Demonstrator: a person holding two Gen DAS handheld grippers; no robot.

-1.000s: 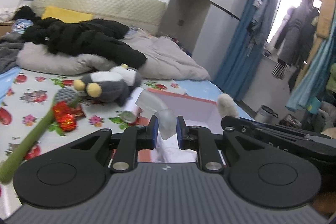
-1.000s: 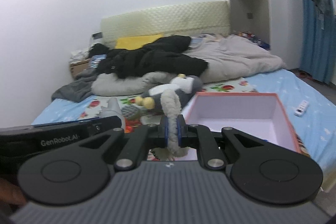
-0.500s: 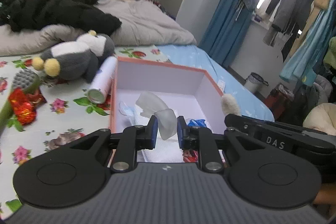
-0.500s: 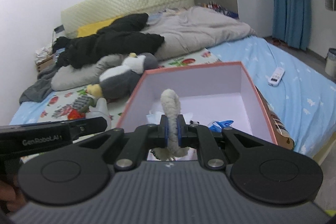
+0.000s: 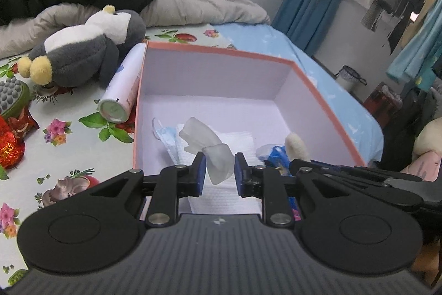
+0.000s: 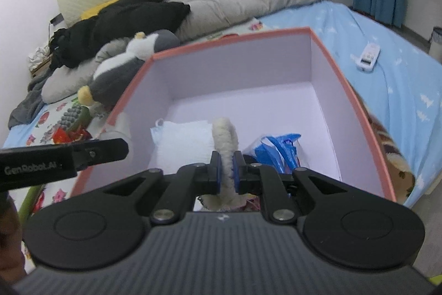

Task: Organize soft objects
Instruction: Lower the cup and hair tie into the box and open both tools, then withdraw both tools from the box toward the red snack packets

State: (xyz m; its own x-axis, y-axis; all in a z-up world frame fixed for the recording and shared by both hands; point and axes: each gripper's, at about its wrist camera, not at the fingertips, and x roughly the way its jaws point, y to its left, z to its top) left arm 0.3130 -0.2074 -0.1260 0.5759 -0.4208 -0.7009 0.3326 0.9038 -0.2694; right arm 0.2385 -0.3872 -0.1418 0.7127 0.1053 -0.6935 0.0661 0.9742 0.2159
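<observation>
A pink-rimmed box point(image 5: 221, 51) with pale inside walls lies open on the bed. My left gripper point(image 5: 220, 174) hangs over its near left part with a translucent soft piece point(image 5: 218, 159) between the pads; the jaws are opening, the piece still pinched. My right gripper point(image 6: 226, 170) is shut on a cream fuzzy strip point(image 6: 225, 137) above the box point(image 6: 234, 38). On the box floor lie a white cloth point(image 5: 237, 141), a face mask point(image 5: 165, 134) and a blue bag point(image 6: 279, 148).
A grey-and-white penguin plush point(image 5: 83, 54) and a spray can point(image 5: 124, 87) lie left of the box. A green massage brush point(image 5: 11, 96) and a red packet point(image 5: 11, 140) are further left. A remote point(image 6: 368, 55) rests on the blue sheet at right.
Both grippers have come forward and down over the box, so its inside now fills both views. Each still carries its piece. The left jaws stand slightly wider.
</observation>
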